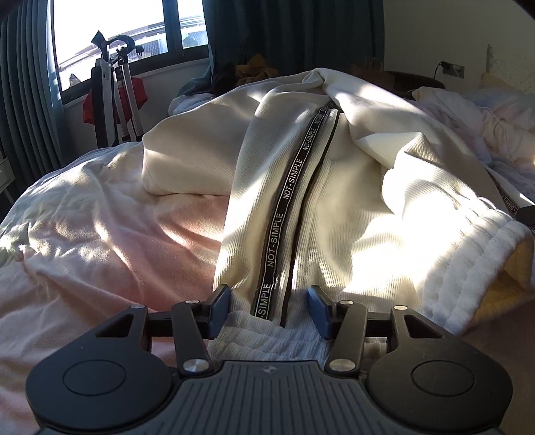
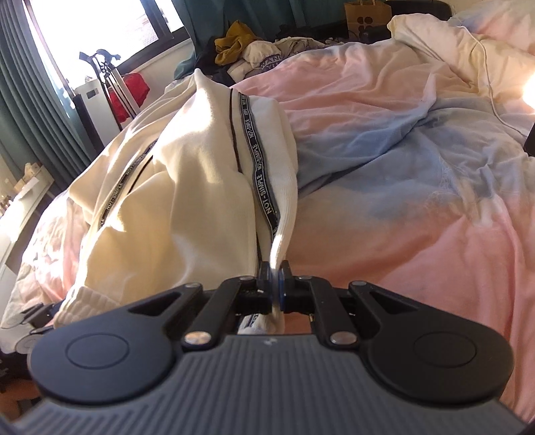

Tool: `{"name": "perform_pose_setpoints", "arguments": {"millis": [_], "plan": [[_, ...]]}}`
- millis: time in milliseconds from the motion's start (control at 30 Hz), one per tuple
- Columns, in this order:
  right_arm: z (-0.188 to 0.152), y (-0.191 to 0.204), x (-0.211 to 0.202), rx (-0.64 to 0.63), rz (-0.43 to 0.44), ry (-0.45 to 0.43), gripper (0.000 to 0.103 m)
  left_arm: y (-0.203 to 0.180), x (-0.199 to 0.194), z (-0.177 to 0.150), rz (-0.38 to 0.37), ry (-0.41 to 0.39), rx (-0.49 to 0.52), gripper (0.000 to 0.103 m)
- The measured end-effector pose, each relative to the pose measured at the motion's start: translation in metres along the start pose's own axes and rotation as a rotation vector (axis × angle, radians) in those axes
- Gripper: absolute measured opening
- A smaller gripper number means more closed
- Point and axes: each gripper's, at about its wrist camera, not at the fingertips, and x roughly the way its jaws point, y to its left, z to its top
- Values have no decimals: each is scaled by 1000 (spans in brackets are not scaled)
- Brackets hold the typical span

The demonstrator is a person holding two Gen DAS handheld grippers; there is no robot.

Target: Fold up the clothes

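Note:
Cream sweatpants [image 1: 351, 207] with a black "NOT-SIMPLE" side stripe [image 1: 284, 207] lie rumpled on the bed. My left gripper [image 1: 270, 306] is open, its blue pads either side of the stripe at the ribbed waistband [image 1: 267, 338], fabric lying between them. In the right wrist view the same pants [image 2: 187, 187] stretch away from me. My right gripper [image 2: 275, 272] is shut on a pinch of the white waistband edge beside the stripe [image 2: 264, 187], pulling the cloth taut.
The bed has a pink, blue and cream duvet [image 2: 418, 187]. A pile of other clothes [image 2: 247, 47] sits at the far edge. A folding rack [image 1: 117, 93] stands by the window and curtains [image 1: 23, 100]. A paper bag [image 2: 367, 15] stands behind the bed.

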Motion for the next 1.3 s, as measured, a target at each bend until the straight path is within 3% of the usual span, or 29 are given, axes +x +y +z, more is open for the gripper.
{"name": "perform_pose_setpoints", "arguments": {"millis": [100, 200, 533, 700, 933, 967, 1067, 1133, 1167, 1233, 1300], "plan": [[0, -2, -3, 24, 29, -7, 7, -5, -6, -1, 28, -20, -10, 37], [-1, -2, -8, 49, 47, -7, 7, 0, -21, 4, 38, -28, -74, 11], [-10, 4, -55, 140, 264, -26, 7, 75, -110, 32, -97, -167, -531, 10], [-24, 18, -69, 224, 417, -19, 7, 135, -148, 69, -88, -255, -684, 9], [-38, 99, -83, 192, 631, -19, 7, 232, -198, 138, 21, -332, -720, 6], [-40, 116, -83, 179, 669, -12, 7, 248, -208, 147, 64, -362, -716, 0], [-45, 167, -77, 133, 769, 17, 7, 304, -236, 166, 186, -452, -728, 0], [-49, 200, -61, 107, 798, 50, 7, 340, -239, 167, 189, -449, -745, 0], [-52, 215, -50, 98, 809, 70, 7, 356, -237, 166, 224, -437, -740, 0], [-64, 239, -22, 79, 800, 130, 7, 379, -222, 153, 255, -382, -728, 0], [-77, 256, 3, 54, 776, 171, 6, 393, -198, 132, 227, -306, -729, 0]]}}
